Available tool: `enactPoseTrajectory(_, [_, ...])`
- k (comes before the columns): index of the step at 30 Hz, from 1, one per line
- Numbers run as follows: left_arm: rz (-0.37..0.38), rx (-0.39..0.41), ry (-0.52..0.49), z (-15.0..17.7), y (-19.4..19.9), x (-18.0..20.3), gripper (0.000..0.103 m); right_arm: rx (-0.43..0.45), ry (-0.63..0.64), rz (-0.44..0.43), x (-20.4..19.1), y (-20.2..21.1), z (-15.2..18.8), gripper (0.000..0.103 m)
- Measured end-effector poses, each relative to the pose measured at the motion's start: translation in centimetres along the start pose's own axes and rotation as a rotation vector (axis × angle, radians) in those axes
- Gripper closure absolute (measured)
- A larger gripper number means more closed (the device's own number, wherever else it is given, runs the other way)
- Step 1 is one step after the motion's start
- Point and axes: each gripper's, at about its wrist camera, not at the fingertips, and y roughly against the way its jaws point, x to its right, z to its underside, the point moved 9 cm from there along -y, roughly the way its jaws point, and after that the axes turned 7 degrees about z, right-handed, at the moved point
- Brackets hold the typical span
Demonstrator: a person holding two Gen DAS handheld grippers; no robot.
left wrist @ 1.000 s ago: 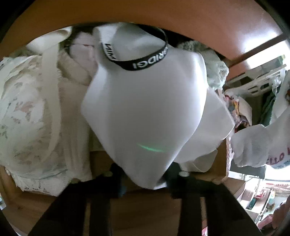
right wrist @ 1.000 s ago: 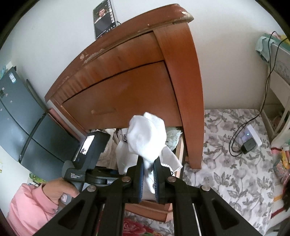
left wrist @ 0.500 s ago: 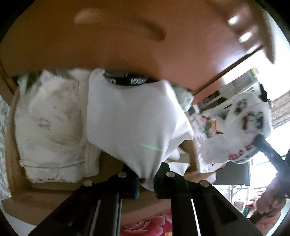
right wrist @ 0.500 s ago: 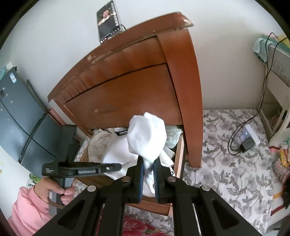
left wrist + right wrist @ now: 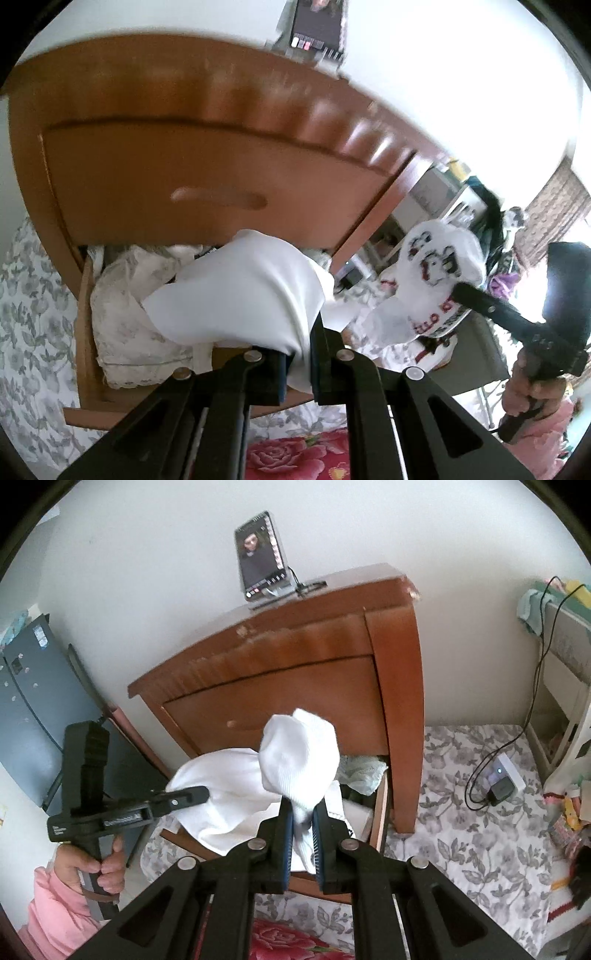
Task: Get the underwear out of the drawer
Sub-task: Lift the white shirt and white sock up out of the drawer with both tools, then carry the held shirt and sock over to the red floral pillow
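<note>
1. While a second ago the left wrist view was filled by the drawer's contents, it now takes in the whole front of the wooden chest [image 5: 207, 155], and the white underwear [image 5: 243, 291] hangs above the open drawer [image 5: 83, 332] instead of lying in it.
2. The left gripper [image 5: 297, 360], whose black fingers stood apart around the fabric a second ago, is now clamped together on a pinched fold of that underwear; the cloth is smooth and matte, and it bulges in a rounded, draped mound.
3. From the right wrist view, the same garment [image 5: 221, 794] hangs from the left gripper [image 5: 201, 794] over the drawer's front left corner, higher than before.
4. The right gripper [image 5: 303, 825] stays closed on a white ribbed garment [image 5: 299, 757], bunched into a soft knob above blue-edged pads; it has risen slightly against the chest [image 5: 295, 686].
5. In the left wrist view that garment [image 5: 436, 280] shows red and black printed lettering and sits well to the right of the drawer.
6. Lace-edged, pale floral fabric [image 5: 129, 314] remains folded in the drawer, crumpled and textured.
7. The chest is glossy reddish-brown wood with a fluted curved top edge and an oval recessed pull [image 5: 218, 197].
8. A phone [image 5: 260, 559] stands upright on its top.
9. A pink sleeve [image 5: 55, 908] shows behind the hand [image 5: 92, 867] gripping the left handle.
</note>
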Motion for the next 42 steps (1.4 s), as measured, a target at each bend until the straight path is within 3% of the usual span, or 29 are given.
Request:
enactPoseTrajectory(8, [0.002, 0.097, -0.031, -2.5, 5.5, 0.8, 0.094, 0.044, 0.019, -0.004, -1.8, 3.1, -0.5, 0.093])
enactPoseTrajectory(21, [-0.006, 0.215, -0.075, -4.1, 10.4, 4.8, 0.093, 0.058, 0.061, -0.003, -4.1, 6.1, 0.2, 0.093])
enactPoseTrajectory(42, [-0.054, 0.258, -0.125, -1.9, 16.6, 7.7, 0.093, 0.009, 0.185, 0.007, -7.8, 8.1, 5.0, 0.093])
